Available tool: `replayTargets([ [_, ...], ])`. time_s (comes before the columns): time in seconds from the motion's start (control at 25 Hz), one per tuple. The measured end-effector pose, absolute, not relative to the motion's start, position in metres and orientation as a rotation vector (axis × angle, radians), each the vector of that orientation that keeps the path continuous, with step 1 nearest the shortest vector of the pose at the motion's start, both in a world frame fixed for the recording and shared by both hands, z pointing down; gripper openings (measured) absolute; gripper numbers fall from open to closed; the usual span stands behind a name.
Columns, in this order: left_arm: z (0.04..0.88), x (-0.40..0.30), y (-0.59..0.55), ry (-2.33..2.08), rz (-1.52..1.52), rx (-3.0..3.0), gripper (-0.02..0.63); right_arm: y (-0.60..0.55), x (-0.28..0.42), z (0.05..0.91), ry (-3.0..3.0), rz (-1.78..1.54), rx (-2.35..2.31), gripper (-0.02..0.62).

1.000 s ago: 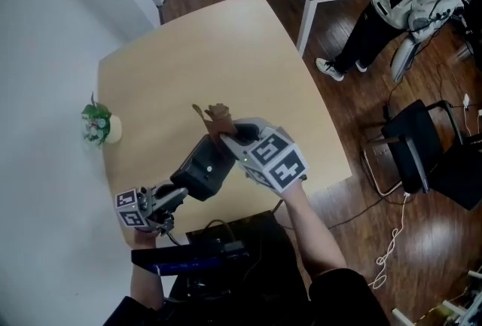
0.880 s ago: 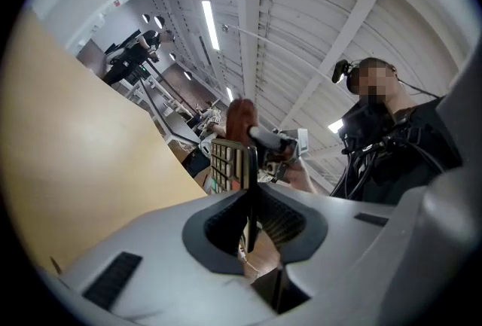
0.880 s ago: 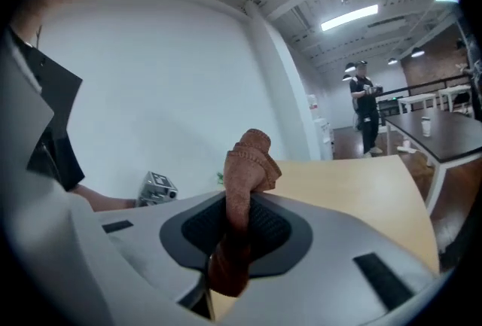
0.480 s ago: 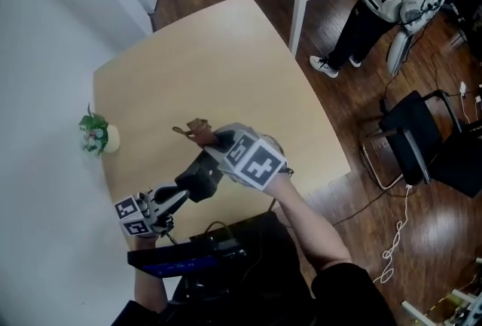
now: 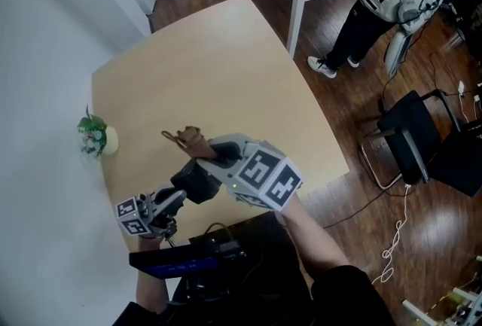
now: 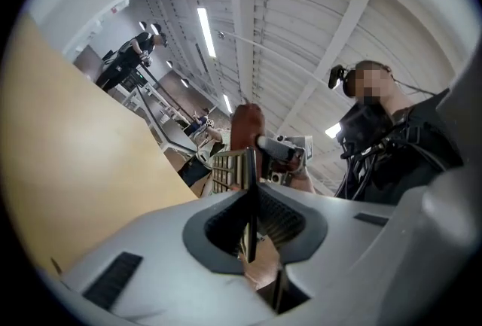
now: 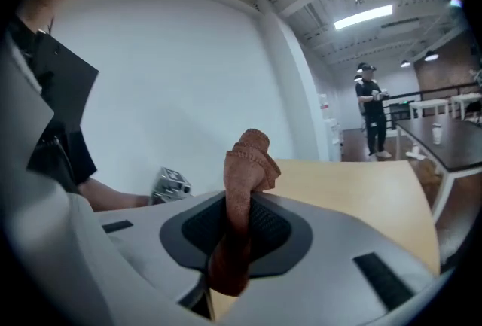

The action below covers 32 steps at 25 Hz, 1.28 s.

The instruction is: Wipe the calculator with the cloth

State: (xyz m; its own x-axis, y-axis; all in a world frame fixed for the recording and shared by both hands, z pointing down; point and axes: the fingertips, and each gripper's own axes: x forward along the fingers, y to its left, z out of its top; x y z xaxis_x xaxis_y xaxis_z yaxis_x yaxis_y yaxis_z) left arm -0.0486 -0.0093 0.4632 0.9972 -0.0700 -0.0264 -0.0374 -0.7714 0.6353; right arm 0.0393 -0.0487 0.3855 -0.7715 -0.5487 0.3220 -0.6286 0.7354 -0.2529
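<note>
Cloth (image 5: pixel 187 139) further left, tight in closed right claw (image 7: pixel 236 220); closed left claw (image 6: pixel 251 217) on calculator's (image 6: pixel 230 171) edge.

Rough woven cloth (image 7: pixel 245 160), smooth matt wooden table (image 5: pixel 218 65), matt plastic calculator (image 5: pixel 191 183).

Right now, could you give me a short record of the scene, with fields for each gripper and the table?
left gripper: shut on the calculator, by its thin edge
right gripper: shut on the brown cloth
cloth versus calculator: close together; contact unclear
table: light wood, small potted plant near its left edge
</note>
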Motion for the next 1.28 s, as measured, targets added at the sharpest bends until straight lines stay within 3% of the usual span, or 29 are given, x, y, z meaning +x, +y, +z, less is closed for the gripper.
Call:
replayTargets([
  [0.16,0.455,-0.050,-0.012,-0.033,-0.246,2.349,0.049,-0.040,0.017,0.403,-2.703,0.519,0.859,0.072],
  [0.68,0.451,-0.084,-0.030,0.006,-0.612,2.137,0.048,-0.080,0.117,0.431,-2.553,0.695,1.274,0.072],
  [0.88,0.430,-0.066,-0.028,0.056,-0.664,2.090,0.048,-0.050,0.053,0.371,-2.797,0.600,0.974,0.072],
  [1.04,0.426,-0.065,-0.026,0.085,-0.690,2.102,0.049,-0.045,0.025,0.379,-2.705,0.458,0.863,0.072],
  [1.28,0.397,-0.054,-0.028,0.097,-0.819,1.986,0.050,-0.078,0.090,0.410,-2.531,0.510,1.132,0.072],
])
